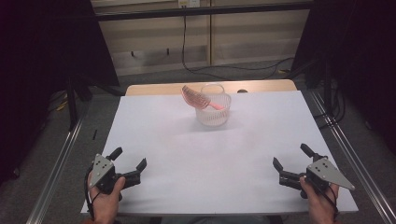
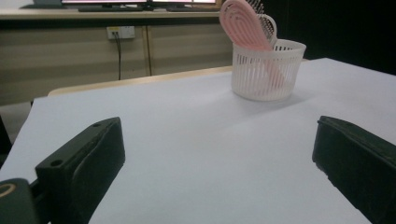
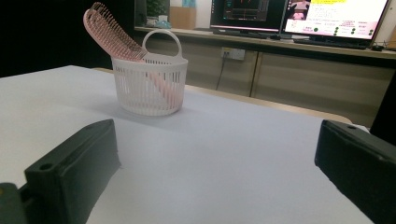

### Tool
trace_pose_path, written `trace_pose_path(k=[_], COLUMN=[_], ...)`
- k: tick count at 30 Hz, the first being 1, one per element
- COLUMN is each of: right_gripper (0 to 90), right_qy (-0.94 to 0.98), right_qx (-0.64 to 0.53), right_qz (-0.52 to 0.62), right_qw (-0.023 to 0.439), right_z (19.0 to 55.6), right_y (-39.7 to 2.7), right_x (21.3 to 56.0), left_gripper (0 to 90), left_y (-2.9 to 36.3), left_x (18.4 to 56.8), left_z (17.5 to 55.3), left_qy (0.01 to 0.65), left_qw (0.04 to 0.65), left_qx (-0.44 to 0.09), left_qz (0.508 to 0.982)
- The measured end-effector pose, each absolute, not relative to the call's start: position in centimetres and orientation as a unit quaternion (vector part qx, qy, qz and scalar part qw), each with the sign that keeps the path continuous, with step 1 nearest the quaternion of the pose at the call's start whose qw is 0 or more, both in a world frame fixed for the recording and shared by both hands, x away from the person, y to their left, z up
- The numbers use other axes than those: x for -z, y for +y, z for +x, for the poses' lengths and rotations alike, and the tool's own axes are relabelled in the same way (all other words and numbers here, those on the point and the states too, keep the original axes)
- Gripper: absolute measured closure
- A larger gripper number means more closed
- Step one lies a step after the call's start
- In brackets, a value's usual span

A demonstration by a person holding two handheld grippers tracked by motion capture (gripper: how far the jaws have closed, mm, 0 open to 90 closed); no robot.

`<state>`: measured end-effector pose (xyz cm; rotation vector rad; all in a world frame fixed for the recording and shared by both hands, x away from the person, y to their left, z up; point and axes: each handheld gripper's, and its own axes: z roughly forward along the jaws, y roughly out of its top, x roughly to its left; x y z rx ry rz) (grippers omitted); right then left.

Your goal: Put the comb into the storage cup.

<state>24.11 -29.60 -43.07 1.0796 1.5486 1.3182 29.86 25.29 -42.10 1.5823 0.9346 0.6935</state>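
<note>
A small white slatted basket (image 1: 213,111) (image 2: 267,71) (image 3: 150,85) stands upright at the far middle of the white table (image 1: 215,154). A pink hairbrush (image 1: 195,98) (image 2: 246,24) (image 3: 108,36) leans in it, handle down, head sticking out over the rim. My left gripper (image 1: 129,158) (image 2: 219,154) rests near the front left edge, open, with nothing between its jaws. At the front right, my right gripper (image 1: 291,156) (image 3: 217,154) is open too and holds nothing. Both are far from the basket.
Metal rails (image 1: 56,163) run along both sides of the table. A black cable (image 1: 219,69) lies on the floor behind it. A bench with monitors (image 3: 299,16) stands along the far wall. Wide bare tabletop lies between the grippers and the basket.
</note>
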Motion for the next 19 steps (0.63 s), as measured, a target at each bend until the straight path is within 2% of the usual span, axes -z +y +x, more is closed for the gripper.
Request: trace_pose_path(k=[6, 9, 19], right_gripper=[0.0, 0.0, 0.0], right_qy=[0.614, 0.614, 0.611], right_qx=[-0.522, -0.521, -0.522], right_qz=[0.428, 0.431, 0.431], right_qw=[0.409, 0.408, 0.409], right_z=[24.1, 24.15, 24.27], right_y=[-29.6, -29.61, -29.64], right_x=[43.08, 43.11, 43.14], left_gripper=[2.6, 2.6, 2.6], left_y=[25.05, 24.83, 24.98], left_x=[42.02, 42.09, 42.07], left_z=[29.52, 29.87, 30.24], left_qy=[0.393, 0.388, 0.389], left_qw=[0.552, 0.557, 0.56], left_qx=[-0.313, -0.297, -0.299], left_qz=[0.665, 0.672, 0.668])
